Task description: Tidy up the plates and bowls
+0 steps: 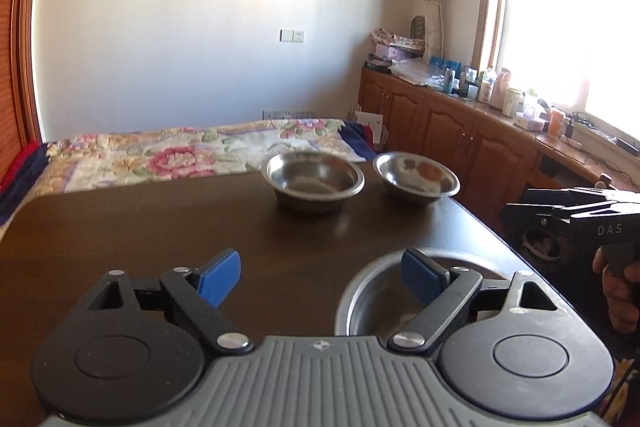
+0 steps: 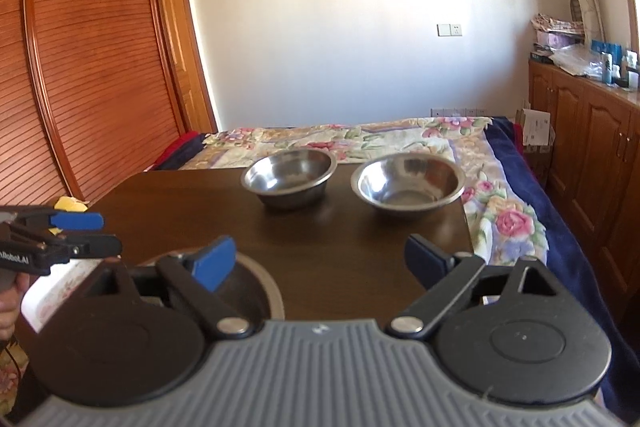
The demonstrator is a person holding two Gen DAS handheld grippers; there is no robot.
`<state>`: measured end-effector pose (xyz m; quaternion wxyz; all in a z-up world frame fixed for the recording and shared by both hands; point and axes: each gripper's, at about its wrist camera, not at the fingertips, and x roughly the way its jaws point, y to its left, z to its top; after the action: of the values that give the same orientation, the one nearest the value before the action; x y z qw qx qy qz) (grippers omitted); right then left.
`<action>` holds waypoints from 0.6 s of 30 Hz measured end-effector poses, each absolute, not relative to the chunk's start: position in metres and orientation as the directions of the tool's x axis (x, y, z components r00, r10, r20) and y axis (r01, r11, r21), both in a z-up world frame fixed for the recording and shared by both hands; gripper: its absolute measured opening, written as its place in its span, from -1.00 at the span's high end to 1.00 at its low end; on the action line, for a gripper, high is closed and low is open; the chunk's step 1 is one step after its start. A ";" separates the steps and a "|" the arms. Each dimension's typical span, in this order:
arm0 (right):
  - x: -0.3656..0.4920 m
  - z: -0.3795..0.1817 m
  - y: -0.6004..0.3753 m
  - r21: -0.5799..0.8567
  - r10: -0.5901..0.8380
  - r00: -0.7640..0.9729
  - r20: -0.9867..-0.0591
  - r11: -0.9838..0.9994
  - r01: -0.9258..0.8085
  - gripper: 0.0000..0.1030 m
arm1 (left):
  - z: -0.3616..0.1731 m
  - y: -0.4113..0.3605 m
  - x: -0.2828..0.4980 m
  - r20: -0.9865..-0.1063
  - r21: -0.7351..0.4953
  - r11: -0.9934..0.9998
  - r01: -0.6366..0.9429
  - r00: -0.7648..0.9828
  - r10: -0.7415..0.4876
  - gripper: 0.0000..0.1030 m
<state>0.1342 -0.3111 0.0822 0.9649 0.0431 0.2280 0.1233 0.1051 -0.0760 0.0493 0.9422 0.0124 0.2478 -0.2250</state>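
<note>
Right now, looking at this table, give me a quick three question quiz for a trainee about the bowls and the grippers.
1. How many steel bowls sit on the dark table?
2. True or false: the left gripper is clamped on a bowl rim.
3. Which is nearest the grippers? A: far left bowl; B: far right bowl; C: near bowl.

Key:
1. Three.
2. False: its jaws are open with nothing between the pads; the right gripper is open too.
3. C.
</note>
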 end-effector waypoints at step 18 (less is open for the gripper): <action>0.204 0.103 -0.304 0.096 0.315 0.852 -0.419 0.948 -0.303 -0.77 | 0.049 -0.091 0.192 -0.481 -0.040 0.910 0.412 0.791 -0.379 -0.75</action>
<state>0.2037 -0.3037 0.1026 0.9621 0.0131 0.2199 0.1605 0.1920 -0.0915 0.0490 0.9456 0.0332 0.2469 -0.2091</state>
